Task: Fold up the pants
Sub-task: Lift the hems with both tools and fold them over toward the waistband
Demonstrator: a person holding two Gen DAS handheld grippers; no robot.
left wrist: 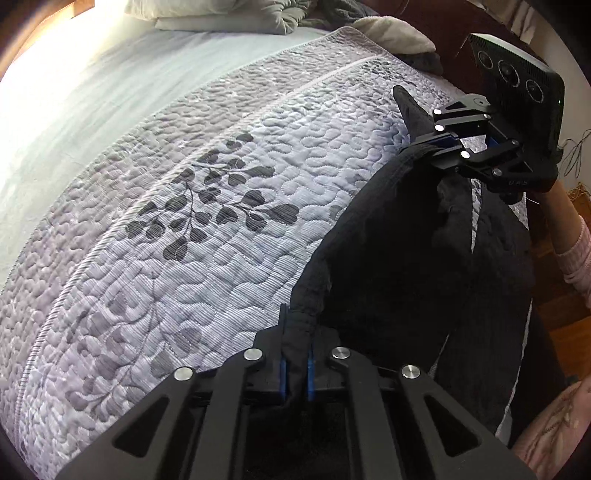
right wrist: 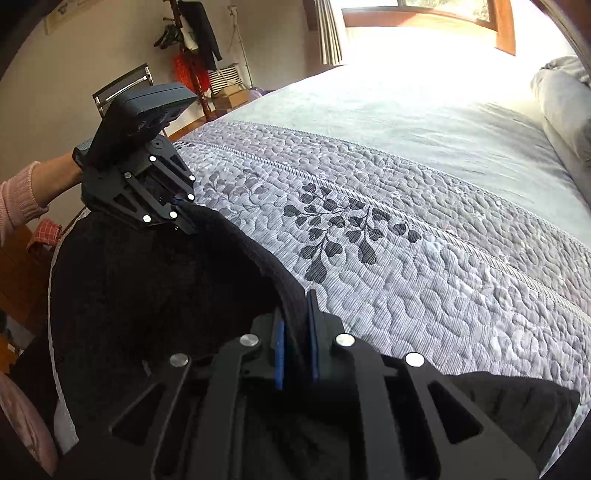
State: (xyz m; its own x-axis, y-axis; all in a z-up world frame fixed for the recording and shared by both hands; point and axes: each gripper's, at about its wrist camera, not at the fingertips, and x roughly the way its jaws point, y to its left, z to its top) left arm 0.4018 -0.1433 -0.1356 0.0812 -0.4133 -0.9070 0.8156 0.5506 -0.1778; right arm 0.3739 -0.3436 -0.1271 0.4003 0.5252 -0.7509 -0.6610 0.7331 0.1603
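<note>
My right gripper [right wrist: 295,343] is clamped on the black pants [right wrist: 147,295] waistband; left gripper [right wrist: 181,218] grips it further along. Pants hang off the quilt [right wrist: 406,258] near the bed's edge.

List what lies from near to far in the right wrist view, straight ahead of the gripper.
Right gripper shut on the pants → quilt with its leaf print → plain sheet → window.
</note>
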